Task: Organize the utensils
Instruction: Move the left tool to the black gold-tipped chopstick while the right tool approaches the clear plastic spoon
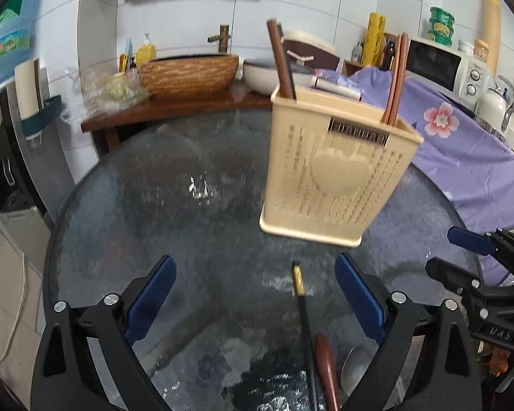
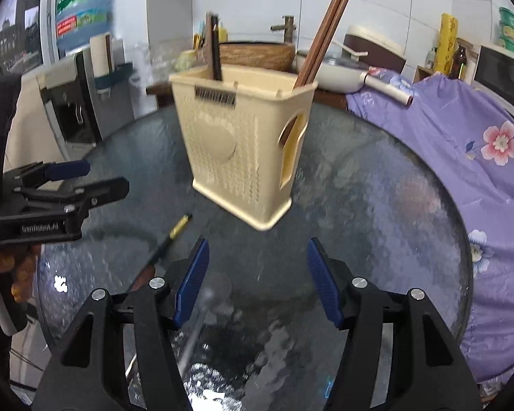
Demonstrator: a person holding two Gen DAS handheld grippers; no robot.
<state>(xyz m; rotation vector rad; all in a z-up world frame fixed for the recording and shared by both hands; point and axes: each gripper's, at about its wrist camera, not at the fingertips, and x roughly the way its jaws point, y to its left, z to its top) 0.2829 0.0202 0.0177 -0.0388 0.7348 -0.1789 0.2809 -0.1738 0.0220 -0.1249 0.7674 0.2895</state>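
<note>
Where glass tabletop (image 1: 126,226) gleams, perforated beige plastic caddy (image 1: 335,167)

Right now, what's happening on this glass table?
A person holds a hand-held gripper in each hand above the table, sorting utensils into the beige holder, which already holds brown chopsticks. The left hand-held gripper and right hand-held gripper are both open and empty. A black chopstick still lies loose.
</note>
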